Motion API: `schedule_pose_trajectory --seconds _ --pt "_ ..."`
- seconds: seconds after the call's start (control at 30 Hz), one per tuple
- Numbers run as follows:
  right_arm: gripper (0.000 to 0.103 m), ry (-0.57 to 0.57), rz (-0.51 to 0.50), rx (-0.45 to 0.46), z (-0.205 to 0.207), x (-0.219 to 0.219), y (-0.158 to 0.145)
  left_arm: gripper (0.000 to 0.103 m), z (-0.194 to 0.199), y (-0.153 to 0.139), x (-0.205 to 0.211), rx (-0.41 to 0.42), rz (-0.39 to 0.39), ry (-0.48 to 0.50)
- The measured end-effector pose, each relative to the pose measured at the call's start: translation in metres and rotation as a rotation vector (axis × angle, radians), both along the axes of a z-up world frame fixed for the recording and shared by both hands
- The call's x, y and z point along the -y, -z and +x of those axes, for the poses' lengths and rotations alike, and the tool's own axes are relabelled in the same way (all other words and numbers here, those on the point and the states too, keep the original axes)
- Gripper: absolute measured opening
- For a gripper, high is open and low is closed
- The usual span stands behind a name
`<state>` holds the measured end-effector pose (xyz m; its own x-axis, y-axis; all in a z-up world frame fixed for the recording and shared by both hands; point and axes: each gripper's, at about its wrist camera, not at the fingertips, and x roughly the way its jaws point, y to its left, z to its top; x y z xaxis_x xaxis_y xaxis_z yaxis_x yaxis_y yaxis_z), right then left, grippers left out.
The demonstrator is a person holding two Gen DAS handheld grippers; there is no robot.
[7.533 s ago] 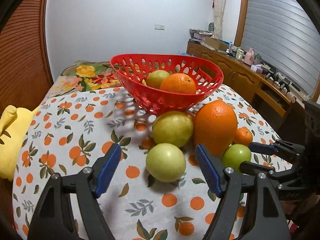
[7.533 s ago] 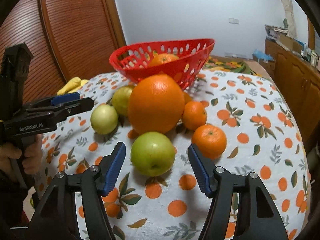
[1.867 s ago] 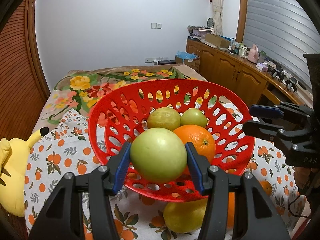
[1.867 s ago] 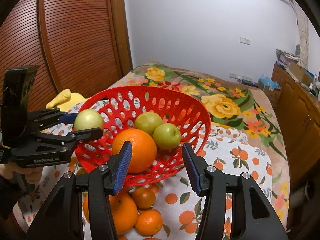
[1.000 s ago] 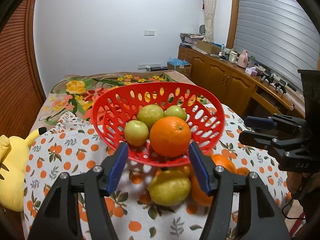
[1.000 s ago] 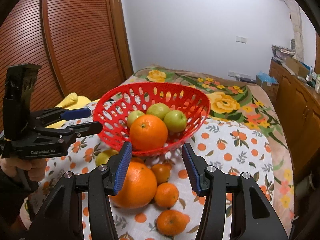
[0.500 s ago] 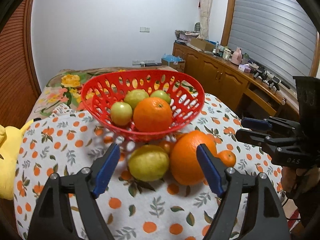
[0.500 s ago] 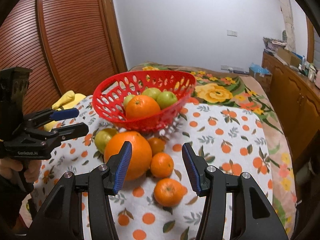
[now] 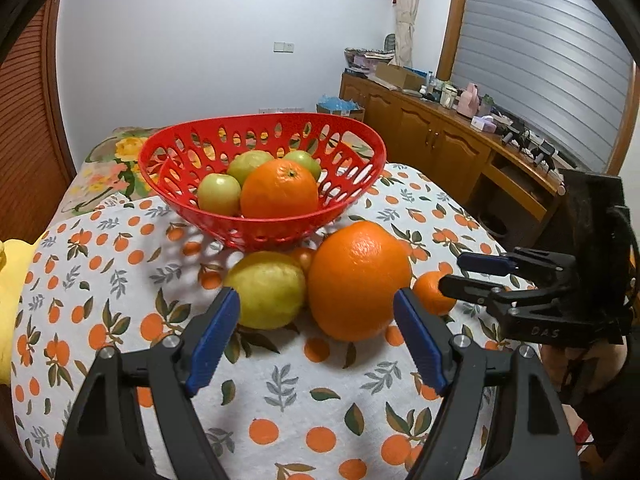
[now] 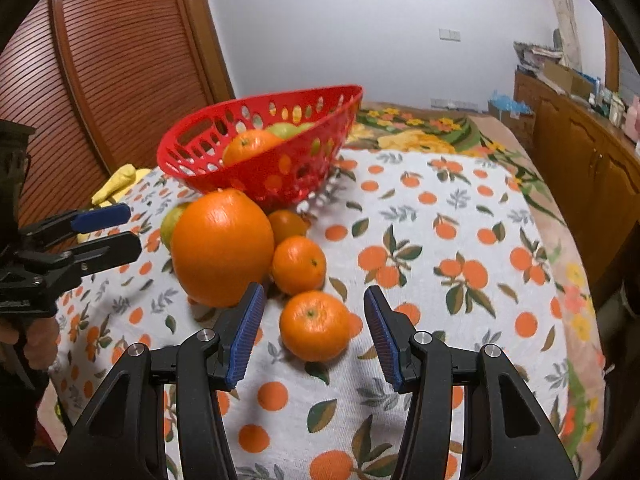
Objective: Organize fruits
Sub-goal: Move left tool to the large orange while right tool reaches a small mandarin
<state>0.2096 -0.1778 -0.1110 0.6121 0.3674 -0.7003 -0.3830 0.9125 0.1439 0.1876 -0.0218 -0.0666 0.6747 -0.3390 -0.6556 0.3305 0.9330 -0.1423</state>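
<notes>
A white wall [image 9: 200, 60] and slatted wooden doors [image 10: 100, 80] enclose a table [image 9: 304, 396] under an orange-print cloth. At its 12 o'clock sits the red basket [image 9: 352, 196], holding an orange and green fruit. Before it lie a big orange [image 9: 358, 280] and a yellow-green fruit [image 9: 266, 288]. Only the right view shows the mandarin [image 10: 314, 326] between the right gripper [image 10: 312, 332], parted, untouching. The left gripper [image 9: 316, 332] gapes wide, empty.

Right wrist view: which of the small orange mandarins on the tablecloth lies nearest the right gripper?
The front small round orange mandarin, lying just ahead of the open right gripper; the second mandarin and the third lie farther back, toward the red perforated plastic basket.
</notes>
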Motion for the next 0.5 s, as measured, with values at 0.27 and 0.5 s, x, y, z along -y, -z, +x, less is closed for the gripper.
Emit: schedule_pose_trajectory --seconds 0.27,0.5 --pt "0.053 -0.004 -0.014 -0.060 0.006 -0.005 0.018 0.079 -0.002 0.004 0.005 -0.007 0.002 0.013" --pt "0.046 0.000 -0.028 -0.107 0.012 -0.007 0.030 0.079 -0.001 0.005 0.012 -0.007 0.006 0.023"
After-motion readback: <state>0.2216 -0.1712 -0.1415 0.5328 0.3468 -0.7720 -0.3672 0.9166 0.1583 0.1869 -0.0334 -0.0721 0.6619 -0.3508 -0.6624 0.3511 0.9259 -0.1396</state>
